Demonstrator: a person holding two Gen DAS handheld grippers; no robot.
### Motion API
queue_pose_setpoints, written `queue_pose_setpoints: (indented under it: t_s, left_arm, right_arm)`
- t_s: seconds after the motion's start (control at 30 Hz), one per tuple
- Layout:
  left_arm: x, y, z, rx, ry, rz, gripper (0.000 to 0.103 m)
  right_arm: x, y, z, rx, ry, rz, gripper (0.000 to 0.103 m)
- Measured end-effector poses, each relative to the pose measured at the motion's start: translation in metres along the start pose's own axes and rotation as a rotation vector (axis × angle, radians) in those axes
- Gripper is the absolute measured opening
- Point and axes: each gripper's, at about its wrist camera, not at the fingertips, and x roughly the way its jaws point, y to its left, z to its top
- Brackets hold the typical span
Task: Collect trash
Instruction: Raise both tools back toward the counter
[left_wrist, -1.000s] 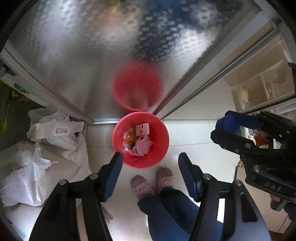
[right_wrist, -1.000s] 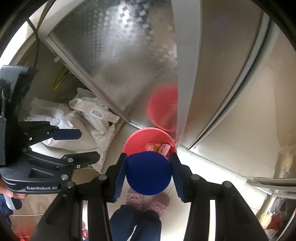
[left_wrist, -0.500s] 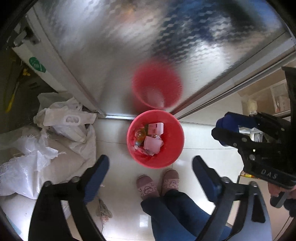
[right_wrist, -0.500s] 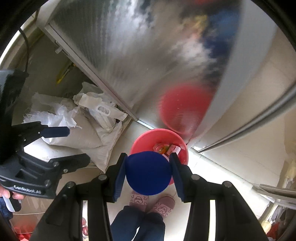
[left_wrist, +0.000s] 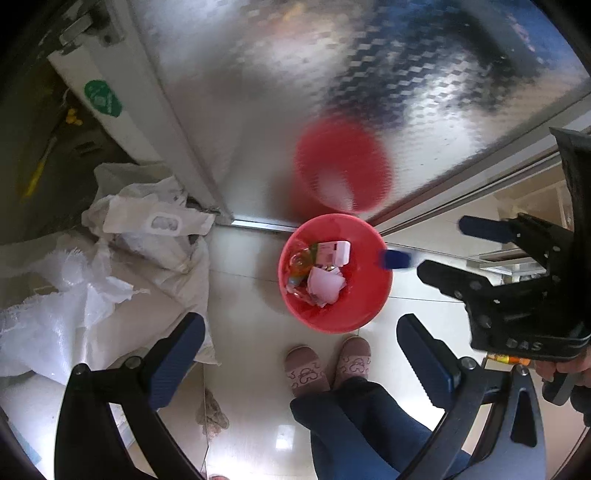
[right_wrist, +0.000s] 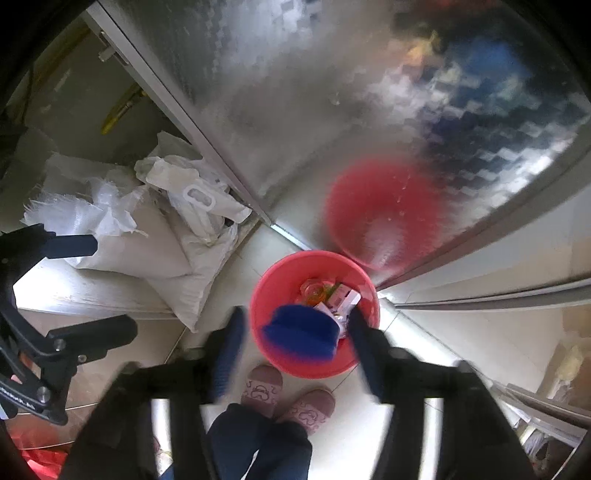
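The right gripper (right_wrist: 295, 354) jaws are opening, and the blue disc (right_wrist: 301, 334) they clamped a second ago now drops free above the red bin (right_wrist: 364, 306). The left gripper (left_wrist: 299, 358) jaws spread wide and empty, so this piece counts as binned.

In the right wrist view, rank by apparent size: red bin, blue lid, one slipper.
1. Red bin, largest.
2. Blue lid, but it is falling nearer the camera, so it may look bigger than it is.
3. Slipper, smallest.

In the left wrist view, the letters "DAS" show in pale print on the black body of the right gripper (left_wrist: 439, 245). A green round sticker (left_wrist: 102, 98) on the white door frame (left_wrist: 122, 107) is too blurred to read.
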Motion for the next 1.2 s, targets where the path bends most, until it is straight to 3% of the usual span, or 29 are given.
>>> queue_pose_setpoints:
  t_s: [0.13, 0.4, 0.53, 0.87, 1.2]
  left_arm:
    - [-0.009, 0.004, -0.006, -0.016, -0.009, -0.005, 0.103]
    - [-0.058, -0.004, -0.025, -0.008, -0.039, 0.024, 0.103]
    - [-0.108, -0.012, -0.034, -0.007, -0.069, 0.040, 0.103]
    - [-0.257, -0.047, -0.034, 0.017, -0.185, 0.044, 0.103]
    - [-0.356, -0.067, -0.001, -0.040, -0.341, 0.049, 0.103]
  right_arm:
    - [-0.002, 0.004, -0.002, -0.032, 0.018, -0.014, 0.088]
    - [-0.047, 0.014, -0.013, -0.044, -0.004, -0.027, 0.095]
    - [-0.096, 0.025, -0.016, -0.059, -0.045, -0.030, 0.101]
    - [-0.252, 0.049, 0.001, -0.055, -0.177, -0.054, 0.102]
    - [-0.346, 0.038, 0.024, -0.032, -0.312, -0.059, 0.102]
